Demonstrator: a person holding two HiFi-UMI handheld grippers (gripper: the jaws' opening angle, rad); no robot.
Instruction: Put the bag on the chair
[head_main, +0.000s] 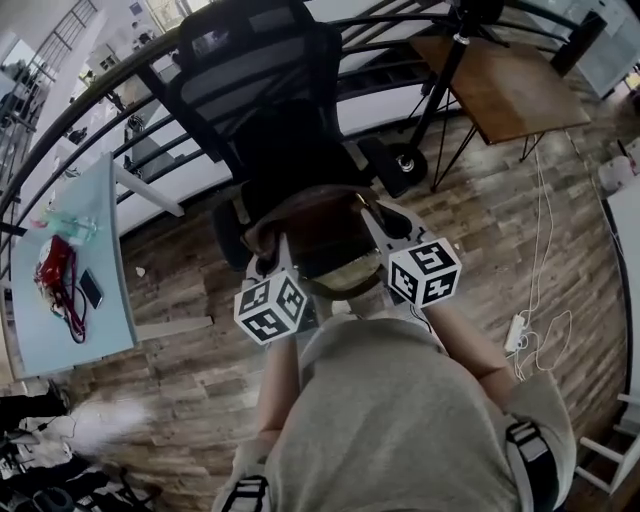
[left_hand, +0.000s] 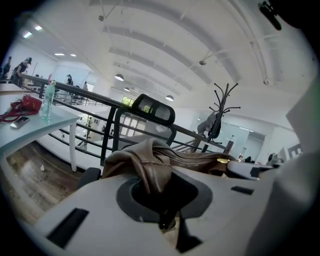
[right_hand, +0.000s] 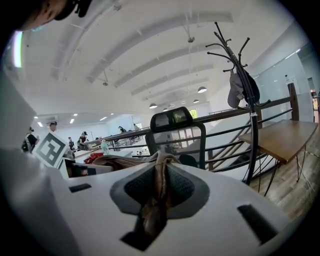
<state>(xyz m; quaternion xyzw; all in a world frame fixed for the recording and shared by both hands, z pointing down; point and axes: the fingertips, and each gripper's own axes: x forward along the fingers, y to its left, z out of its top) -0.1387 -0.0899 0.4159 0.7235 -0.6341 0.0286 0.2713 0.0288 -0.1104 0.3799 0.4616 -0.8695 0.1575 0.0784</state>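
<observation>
We're holding the bag (head_main: 322, 228) stretched sideways, left claw (head_main: 280, 248) and right claw (head_main: 382, 218) each pinching an end, chair (head_main: 288, 150) just ahead of it

A wooden plank floor (head_main: 200, 330) carries a black office chair (head_main: 260, 90), a coat stand (right_hand: 251, 130) just beside it, a brown wooden table (head_main: 510, 85) and a pale blue table (head_main: 110, 250). On the blue table lie a red pouch (head_main: 52, 268) and a phone (head_main: 91, 288) just beside it; a bottle (left_hand: 47, 100) stands near them. A white power strip (head_main: 516, 332) and loose white cable (head_main: 545, 250) lie on the floor.
</observation>
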